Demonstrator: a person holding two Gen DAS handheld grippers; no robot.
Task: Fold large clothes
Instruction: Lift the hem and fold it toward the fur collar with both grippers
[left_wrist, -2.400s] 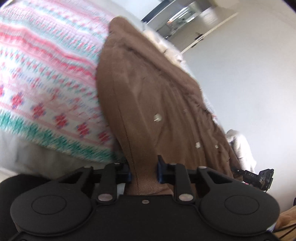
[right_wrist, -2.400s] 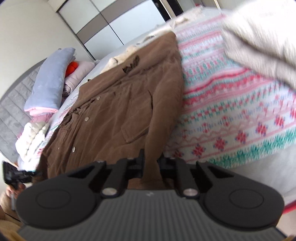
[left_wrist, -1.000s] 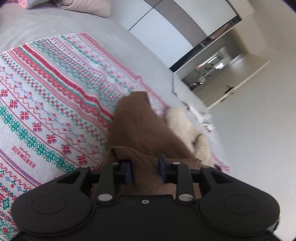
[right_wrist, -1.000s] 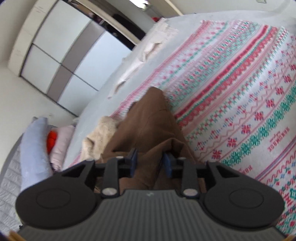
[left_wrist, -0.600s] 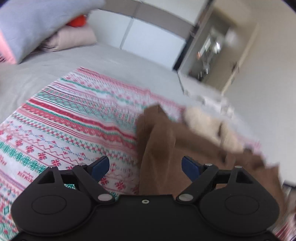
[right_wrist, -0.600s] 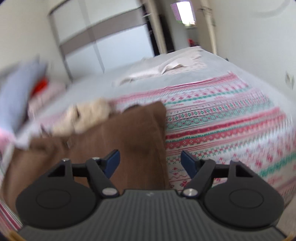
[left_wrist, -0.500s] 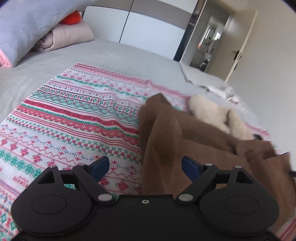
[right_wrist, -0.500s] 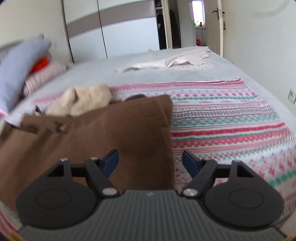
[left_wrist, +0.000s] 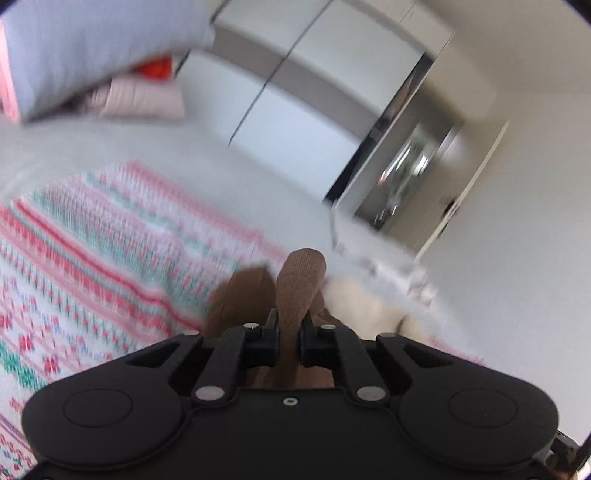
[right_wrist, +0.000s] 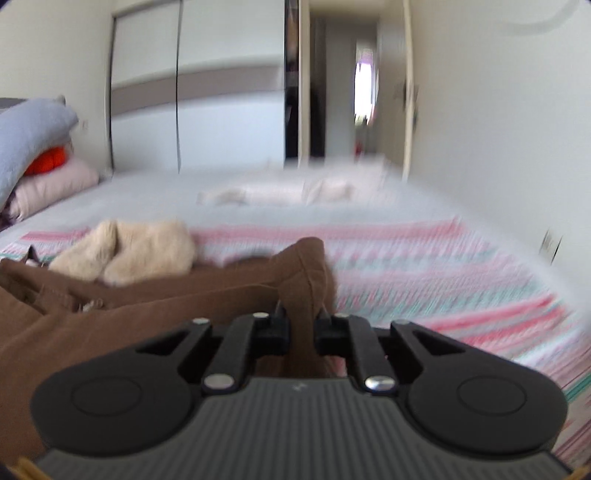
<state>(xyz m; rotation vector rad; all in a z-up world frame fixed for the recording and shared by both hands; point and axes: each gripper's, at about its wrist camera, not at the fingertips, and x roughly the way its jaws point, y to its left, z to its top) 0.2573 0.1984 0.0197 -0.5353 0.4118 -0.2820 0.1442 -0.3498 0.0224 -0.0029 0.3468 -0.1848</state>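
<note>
A brown coat (right_wrist: 155, 306) with a cream fleece collar (right_wrist: 140, 254) lies on the patterned blanket on the bed. My left gripper (left_wrist: 288, 334) is shut on a fold of the brown coat (left_wrist: 299, 291), which sticks up between its fingers. My right gripper (right_wrist: 301, 325) is shut on another fold of the coat at its right edge. The cream collar also shows in the left wrist view (left_wrist: 362, 306). Both views are blurred by motion.
The red, green and white patterned blanket (right_wrist: 461, 273) (left_wrist: 92, 251) covers the near part of the grey bed (right_wrist: 166, 199). Pillows (right_wrist: 48, 184) are stacked at the far left. A pale garment (right_wrist: 288, 192) lies at the far side. Wardrobe doors (right_wrist: 221, 92) stand behind.
Half a second ago both grippers were open over the folded coat. Now both have closed on folds of the brown fabric, and both cameras are moving.
</note>
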